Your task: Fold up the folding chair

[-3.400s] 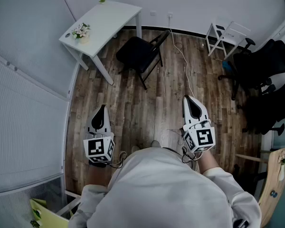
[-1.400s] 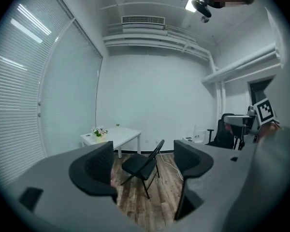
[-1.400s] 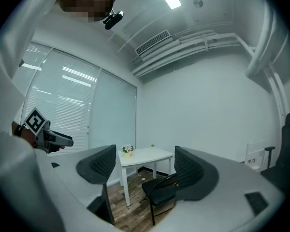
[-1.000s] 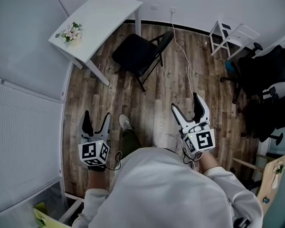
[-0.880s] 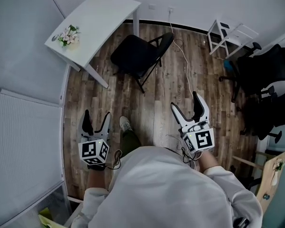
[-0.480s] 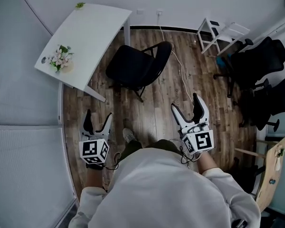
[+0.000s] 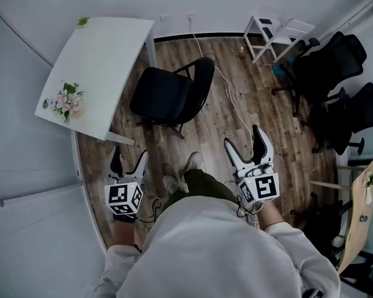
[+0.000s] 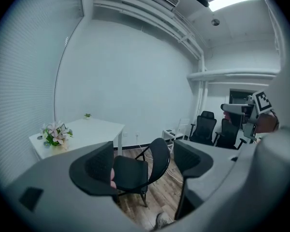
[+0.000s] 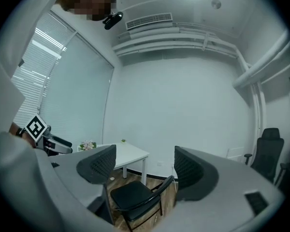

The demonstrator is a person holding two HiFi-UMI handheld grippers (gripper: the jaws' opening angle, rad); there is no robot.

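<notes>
You held both grippers out in front of your body at about the same height, one at each side of your forward leg. The left gripper (image 7: 128, 159) tipped slightly toward the wood-plank floor (image 7: 214, 129) and the right gripper (image 7: 242, 139) lay about level. Each one's jaws stood wide apart with nothing between the pads; neither had hold of anything.

The black folding chair with its thin metal frame (image 7: 163, 94) stood fully unfolded on the floor ahead of you, well apart from both grippers. Its padded seat was flat and its curved backrest upright. One side of it sat just beside the white rectangular table (image 7: 102, 54), which carried a small bunch of pink and white flowers (image 7: 64, 100). A white cable (image 7: 232, 98) ran along the floor past the chair's other side.

Compared with a second ago, the chair and table lay lower in the head view and nearer to you, and your step had brought you closer to them. The jaws stood as wide as they did then; in the earliest frame both pairs were together.
</notes>
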